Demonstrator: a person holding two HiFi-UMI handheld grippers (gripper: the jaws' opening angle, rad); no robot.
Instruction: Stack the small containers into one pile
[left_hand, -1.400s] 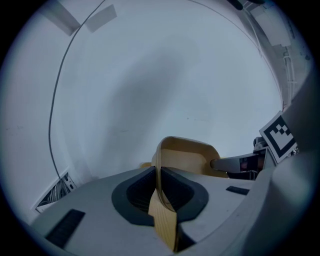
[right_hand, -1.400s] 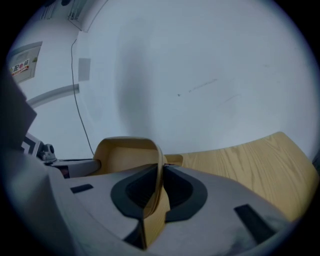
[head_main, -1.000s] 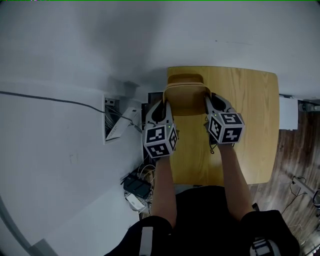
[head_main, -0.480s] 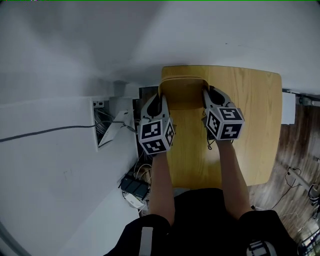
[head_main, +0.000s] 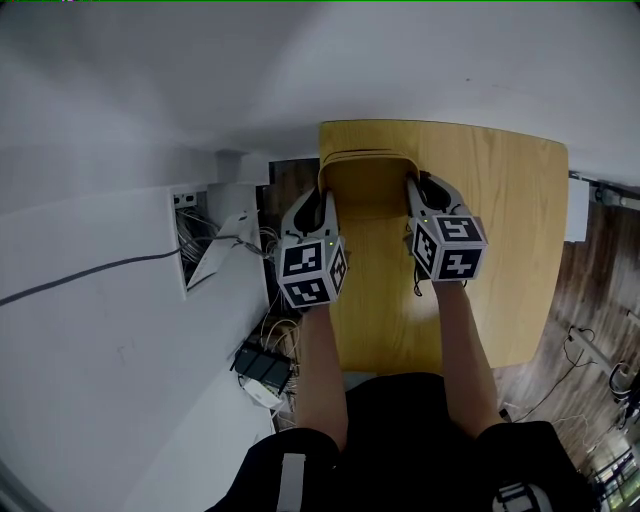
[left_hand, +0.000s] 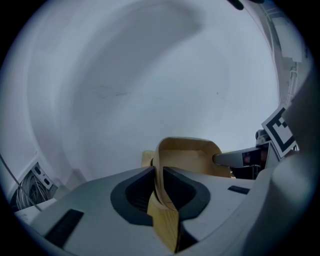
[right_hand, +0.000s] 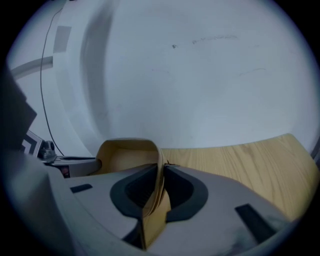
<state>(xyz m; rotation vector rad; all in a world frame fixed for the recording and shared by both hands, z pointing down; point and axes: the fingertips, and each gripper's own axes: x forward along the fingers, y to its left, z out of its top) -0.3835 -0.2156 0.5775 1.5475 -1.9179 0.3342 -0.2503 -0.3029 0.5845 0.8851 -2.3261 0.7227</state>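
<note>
Lower than a second ago, our outstretched arms carry the wooden container (head_main: 366, 187) over the table (head_main: 505, 260), left gripper (head_main: 322, 197) and right gripper (head_main: 416, 190) clamping opposite walls.

It looks like a plain work room or office. A wood table (head_main: 500, 250) stands by a bare white wall (head_main: 150, 100). At the left a wall box (head_main: 190, 238) is open, full of wires, and cords (head_main: 280, 335) lie by a black box (head_main: 262, 365).
</note>
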